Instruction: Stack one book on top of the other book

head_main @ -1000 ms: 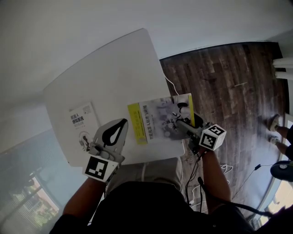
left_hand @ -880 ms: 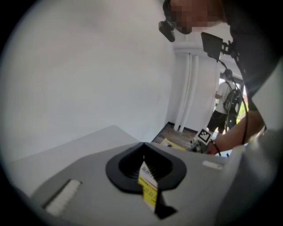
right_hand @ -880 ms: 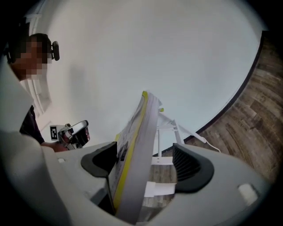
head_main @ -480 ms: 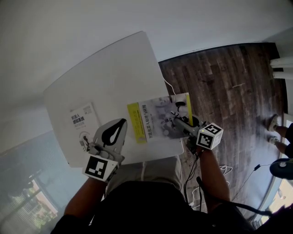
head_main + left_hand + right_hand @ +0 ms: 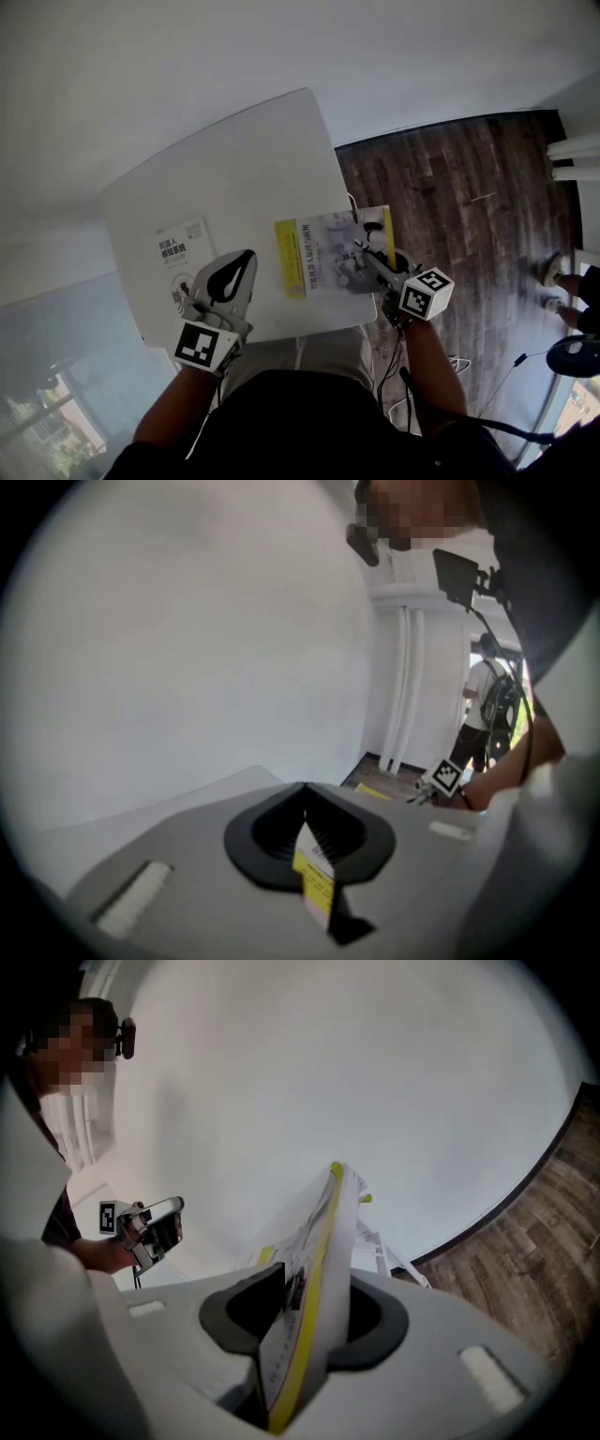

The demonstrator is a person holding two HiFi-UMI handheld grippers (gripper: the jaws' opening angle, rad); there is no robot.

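Right tool (image 5: 362,251): jaws just been closing, now clamped on right edge of yellow-striped book (image 5: 328,267), which passes between them and tilts upward in right gripper view. Book sits at right edge of worktop (image 5: 244,169), corner overhanging wooden floor (image 5: 450,206). Left tool (image 5: 242,264): jaws together, nothing between, over worktop between both books. White book (image 5: 178,261) flat near left edge of worktop. Books apart, not stacked.
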